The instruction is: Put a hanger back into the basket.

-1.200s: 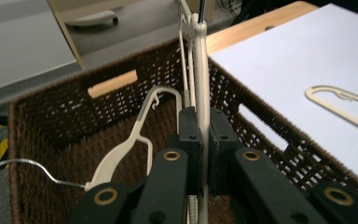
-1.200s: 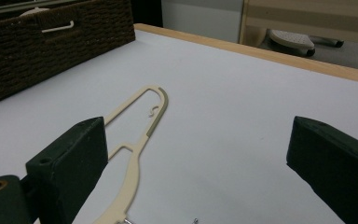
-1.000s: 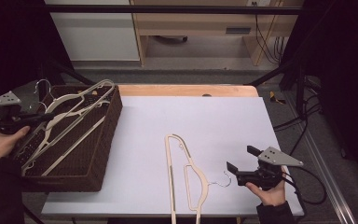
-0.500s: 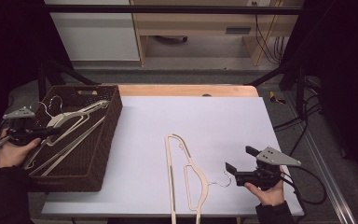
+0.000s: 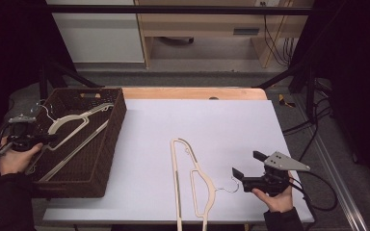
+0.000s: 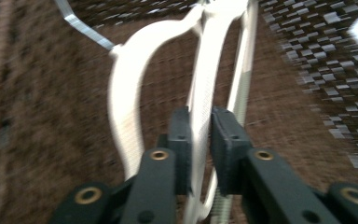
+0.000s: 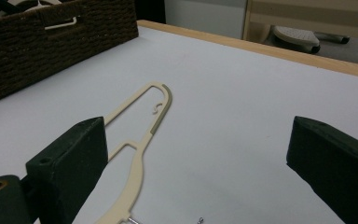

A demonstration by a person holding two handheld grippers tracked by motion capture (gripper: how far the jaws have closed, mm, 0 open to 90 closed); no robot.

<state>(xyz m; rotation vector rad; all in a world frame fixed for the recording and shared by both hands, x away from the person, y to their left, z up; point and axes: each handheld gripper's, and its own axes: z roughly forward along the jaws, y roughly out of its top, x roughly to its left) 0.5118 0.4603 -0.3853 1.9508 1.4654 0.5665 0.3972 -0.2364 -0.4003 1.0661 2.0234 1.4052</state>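
Hanger [image 5: 72, 122] lowered inside basket [image 5: 107, 159] walls

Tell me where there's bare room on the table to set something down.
Free: the wide white stretch between the basket and the hanger on the table, plus the far half toward the wooden edge. Crowded: inside the basket, and the near right corner by the right tongs.

Beyond the table's far edge

A wooden bench [image 5: 207, 29] stands on the grey floor [image 5: 173, 79], a white cabinet [image 5: 96, 33] left of it, black cables [image 5: 274, 33] hanging at its right.
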